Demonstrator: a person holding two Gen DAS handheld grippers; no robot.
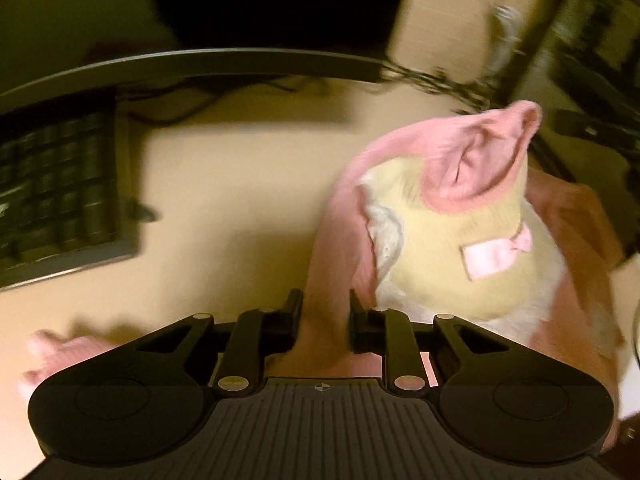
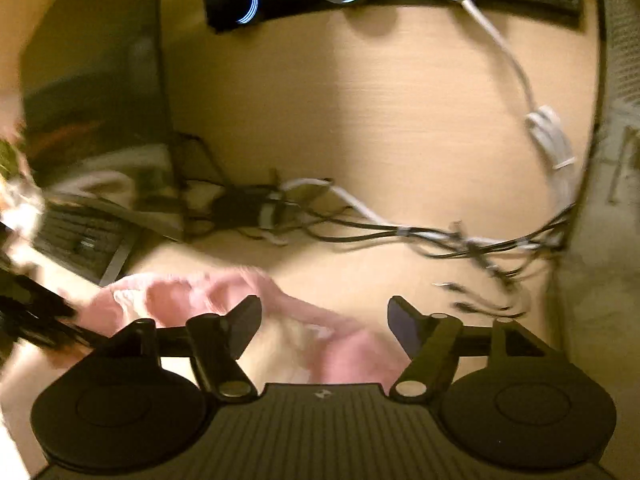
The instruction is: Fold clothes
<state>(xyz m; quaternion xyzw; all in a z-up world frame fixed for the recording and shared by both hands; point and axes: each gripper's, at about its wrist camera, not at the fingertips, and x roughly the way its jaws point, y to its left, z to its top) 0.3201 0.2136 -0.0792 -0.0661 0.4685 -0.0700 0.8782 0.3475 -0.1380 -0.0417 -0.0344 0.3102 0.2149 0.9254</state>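
Clothes: one small pink-and-yellow garment [image 1: 448, 240] is lying bunched on the tan desk [image 1: 240, 184], right of the dark keyboard [image 1: 56, 192]. I am pinching its pink strip in my left claw [image 1: 326, 316], the fingers standing narrow around the cloth. I am holding my right claw [image 2: 324, 320] spread wide, gripping nothing, above pink folds, with tangled cables [image 2: 420, 232] lying beyond.

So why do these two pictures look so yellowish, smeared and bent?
Left wrist view: warm, dim light tints everything yellow; the pink-and-yellow knitted garment and black keyboard are smeared by motion; the fisheye lens bows the desk's dark edge. Right wrist view: the same tint; the tangled black and white cables streak with blur, while the light wooden desk casts soft shadows.
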